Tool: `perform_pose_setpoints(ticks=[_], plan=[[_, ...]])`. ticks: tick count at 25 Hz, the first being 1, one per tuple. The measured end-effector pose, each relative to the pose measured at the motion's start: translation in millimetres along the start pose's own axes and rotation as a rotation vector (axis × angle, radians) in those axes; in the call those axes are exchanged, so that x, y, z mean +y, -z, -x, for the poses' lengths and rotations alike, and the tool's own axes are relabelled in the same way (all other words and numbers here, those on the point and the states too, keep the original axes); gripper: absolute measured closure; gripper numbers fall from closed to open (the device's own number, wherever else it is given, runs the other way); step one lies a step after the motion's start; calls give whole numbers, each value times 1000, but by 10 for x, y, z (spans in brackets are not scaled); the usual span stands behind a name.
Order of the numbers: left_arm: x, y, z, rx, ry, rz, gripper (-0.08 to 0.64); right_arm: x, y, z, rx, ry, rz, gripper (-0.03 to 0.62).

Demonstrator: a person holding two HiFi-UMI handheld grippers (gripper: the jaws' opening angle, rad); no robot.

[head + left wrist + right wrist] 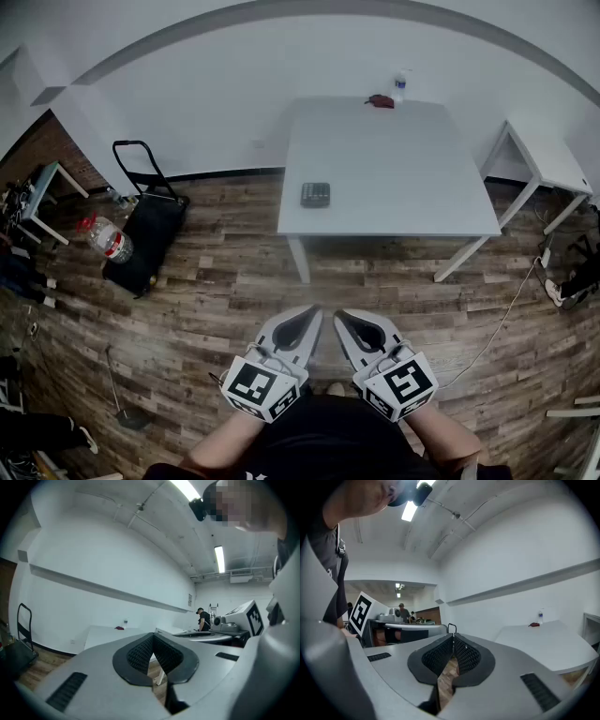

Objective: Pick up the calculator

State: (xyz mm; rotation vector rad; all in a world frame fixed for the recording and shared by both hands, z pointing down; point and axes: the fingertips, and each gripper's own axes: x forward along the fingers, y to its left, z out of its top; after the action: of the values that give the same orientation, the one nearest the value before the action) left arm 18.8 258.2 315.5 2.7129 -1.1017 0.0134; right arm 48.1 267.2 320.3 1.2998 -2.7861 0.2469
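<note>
I held the left gripper (302, 322) and right gripper (349, 323) side by side, jaws closed on nothing (tips almost meeting). The calculator (315, 194) lay well ahead of them on the table (403, 169), untouched; by my reckoning, approach and grasp were all left to do.

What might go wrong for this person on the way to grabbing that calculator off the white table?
1. The calculator lies flat near the front edge of the table; a clumsy approach may push it off rather than grip it.
2. The left gripper and right gripper both have their jaws together; they must open before arriving.
3. A cable trails over the floor to the right of the table, a possible trip hazard.
</note>
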Motion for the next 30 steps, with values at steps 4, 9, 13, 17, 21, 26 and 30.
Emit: perform_pose_setpoints(ticks=[4, 9, 13, 17, 21, 26, 30], plan=[[178, -12, -120, -5, -1, -2, 555, -95, 13, -171, 4, 3, 3, 577], [559, -56, -346, -4, 9, -8, 555, -294, 17, -544, 25, 27, -4, 577], [943, -138, -525, -12, 22, -23, 555, -459, 22, -954, 43, 50, -17, 577], [1384, -230, -727, -12, 48, -33, 555, -613, -34, -1434, 45, 80, -29, 577], [1801, -322, -874, -8, 78, -45, 555, -756, -108, -1871, 31, 123, -47, 577], [2206, -380, -1025, -11, 97, -31, 555, -979, -113, -2248, 2, 156, -140, 577], [2335, -358, -1100, -8, 111, -24, 555, -1231, -22, -2375, -7, 181, -258, 575]])
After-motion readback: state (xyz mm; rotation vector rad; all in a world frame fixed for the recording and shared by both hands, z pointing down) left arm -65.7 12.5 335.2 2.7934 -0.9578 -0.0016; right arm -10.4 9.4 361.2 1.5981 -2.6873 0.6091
